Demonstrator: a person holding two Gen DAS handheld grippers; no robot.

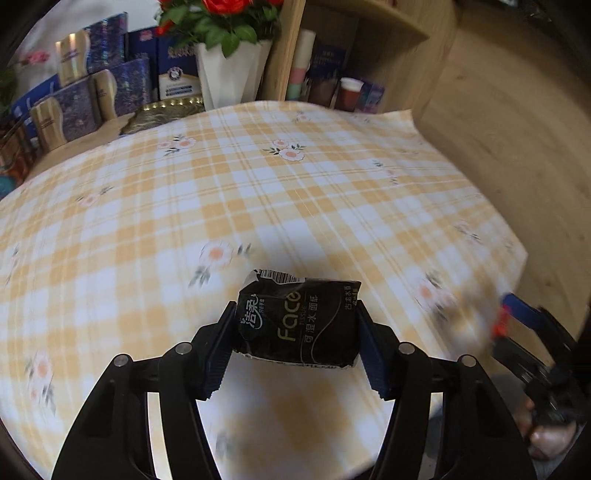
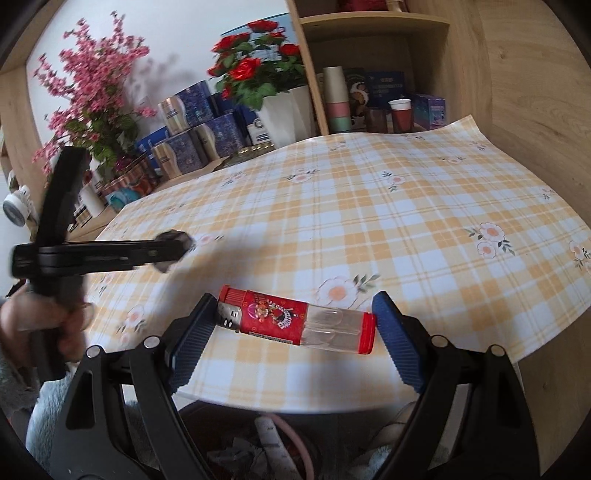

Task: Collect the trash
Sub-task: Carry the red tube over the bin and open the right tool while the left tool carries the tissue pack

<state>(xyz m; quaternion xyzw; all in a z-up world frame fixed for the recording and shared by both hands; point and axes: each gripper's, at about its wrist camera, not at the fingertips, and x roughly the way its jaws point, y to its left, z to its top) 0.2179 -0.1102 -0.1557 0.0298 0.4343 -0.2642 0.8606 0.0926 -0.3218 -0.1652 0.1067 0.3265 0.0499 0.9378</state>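
A yellow-and-white checked floral cloth [image 1: 295,192] is covering the desk, with a white pot of red roses [image 2: 284,110] and blue boxes [image 2: 184,147] standing at the back beside a wooden shelf [image 2: 373,26]. The left gripper [image 1: 297,325] is pinching a black tissue packet [image 1: 299,321] between its blue pads, holding it above the cloth. The right gripper [image 2: 295,325] is gripping a red lighter [image 2: 299,319] lengthwise, its pads pressing on both ends, near the front edge of the desk. Below that edge, crumpled rubbish [image 2: 266,443] is lying in a container
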